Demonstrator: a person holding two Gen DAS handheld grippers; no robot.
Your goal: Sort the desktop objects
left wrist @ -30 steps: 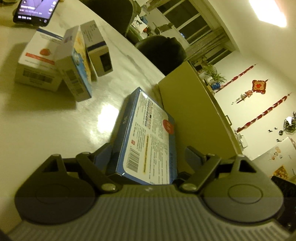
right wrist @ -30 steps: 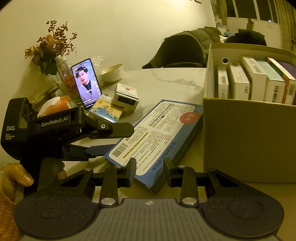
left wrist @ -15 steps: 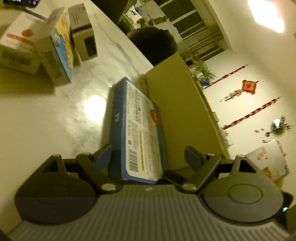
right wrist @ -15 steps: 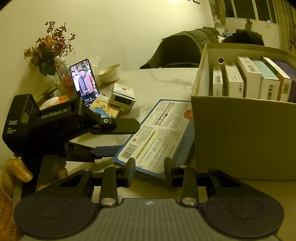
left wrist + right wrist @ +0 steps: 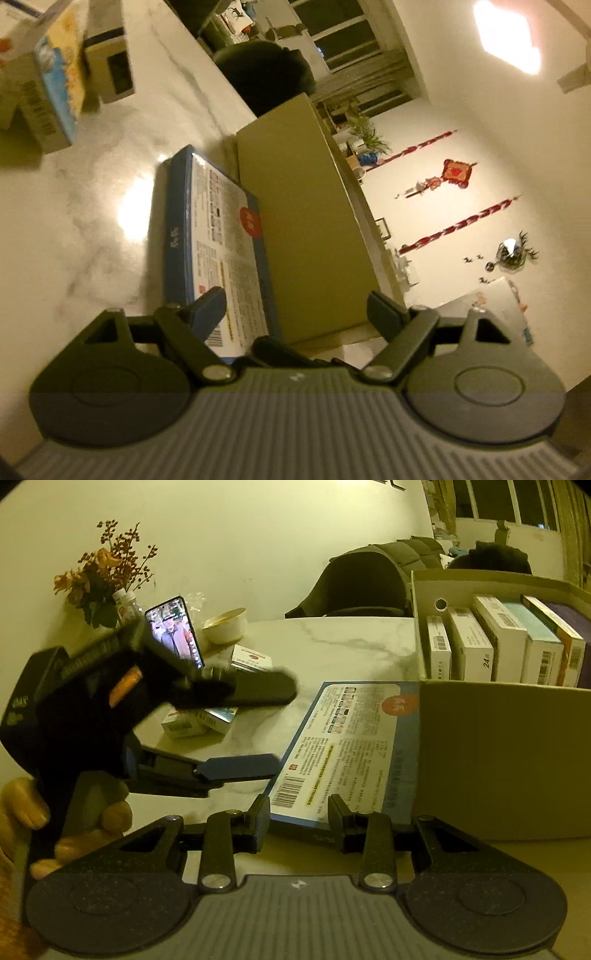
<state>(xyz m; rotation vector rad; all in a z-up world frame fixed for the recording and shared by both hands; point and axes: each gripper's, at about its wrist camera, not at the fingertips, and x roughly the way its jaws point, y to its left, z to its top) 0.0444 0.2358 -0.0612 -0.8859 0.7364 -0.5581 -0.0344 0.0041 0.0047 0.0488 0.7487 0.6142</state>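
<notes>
A flat blue box [image 5: 351, 746] with a white printed label lies flat on the marble table [image 5: 332, 638], its long side against the tan carton [image 5: 498, 757]. My left gripper [image 5: 284, 725], blurred, sits at the box's left edge, one finger above the other. Its jaws are closing, and the pads do not press on the box. In the left wrist view the blue box [image 5: 221, 240] runs from beside one finger of my left gripper [image 5: 295, 302] towards the carton [image 5: 303, 221]. My right gripper [image 5: 298, 803] stands narrowly open at the box's near edge, gripping nothing.
Several upright boxes [image 5: 498, 638] fill the carton. Small boxes [image 5: 199, 720] lie left of the blue box, also in the left wrist view [image 5: 55, 92]. A phone [image 5: 175, 631], a bowl [image 5: 225, 626] and dried flowers [image 5: 107, 572] stand at the back. A person's hand [image 5: 74, 830] holds the left gripper.
The blue box was tilted with its near end raised; it now lies flat along the carton. My left gripper has turned and its fingers have slid off towards the box's left edge.
</notes>
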